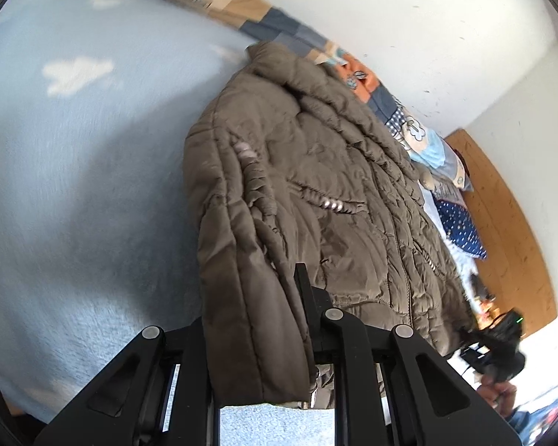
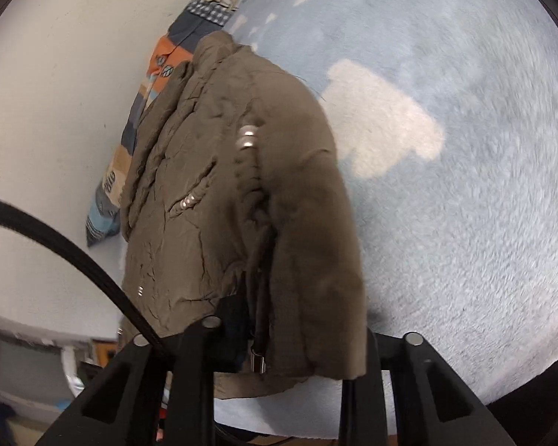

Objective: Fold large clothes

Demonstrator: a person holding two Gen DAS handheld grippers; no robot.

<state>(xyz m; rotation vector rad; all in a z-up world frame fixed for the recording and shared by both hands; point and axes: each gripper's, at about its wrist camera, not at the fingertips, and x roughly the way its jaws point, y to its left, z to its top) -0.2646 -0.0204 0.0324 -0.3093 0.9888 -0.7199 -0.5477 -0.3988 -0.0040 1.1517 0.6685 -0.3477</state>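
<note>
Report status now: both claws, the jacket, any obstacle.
Left claw shut on the brown quilted jacket hem. Right claw shut on jacket too. Jacket lies on light blue blanket. Nothing in the way.

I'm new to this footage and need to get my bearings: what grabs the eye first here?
A brown quilted jacket fills the middle of both views, spread on a pale blue fluffy blanket with white cloud shapes. Its near edge is clamped in the left tool and right tool. A colourful patchwork pillow lies along the white wall behind it.
</note>
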